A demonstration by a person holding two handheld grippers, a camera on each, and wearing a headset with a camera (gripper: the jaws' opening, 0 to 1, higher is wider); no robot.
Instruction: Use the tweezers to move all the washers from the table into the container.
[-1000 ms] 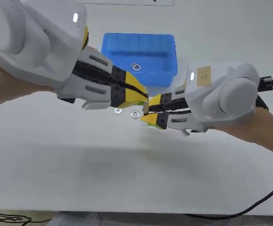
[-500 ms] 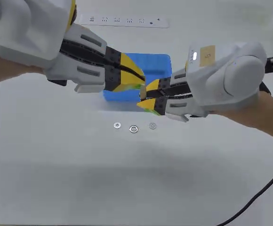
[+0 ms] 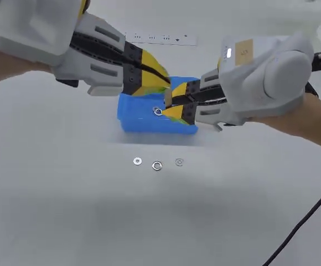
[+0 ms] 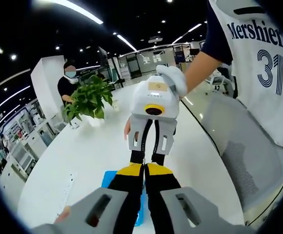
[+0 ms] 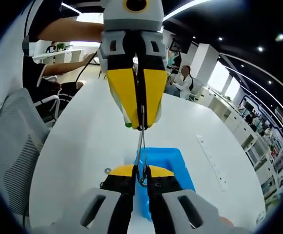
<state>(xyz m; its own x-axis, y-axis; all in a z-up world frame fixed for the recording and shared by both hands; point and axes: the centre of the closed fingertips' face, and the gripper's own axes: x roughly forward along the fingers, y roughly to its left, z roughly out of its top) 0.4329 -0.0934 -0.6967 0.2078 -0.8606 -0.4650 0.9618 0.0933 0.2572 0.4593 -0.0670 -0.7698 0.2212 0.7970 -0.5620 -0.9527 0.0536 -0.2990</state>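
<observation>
Meeting tip to tip over the container (image 3: pixel 131 123), the left claw (image 3: pixel 165 83) and right claw (image 3: pixel 172 108) both pinch narrow on the tweezers (image 5: pixel 141 146), and a slackened or twisted grip might drop them onto the bench (image 3: pixel 66 210), where three washers (image 3: pixel 157 165) wait near the container.

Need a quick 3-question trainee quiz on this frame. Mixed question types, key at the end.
1. Count: how many washers lie on the table on the near side of the blue container?
2. True or false: the blue container stands between the person and those washers.
3. Pick one: in the right gripper view, what runs from the left gripper to the right gripper? A) tweezers B) a screwdriver C) a pen

Key: 1) three; 2) false; 3) A
</observation>
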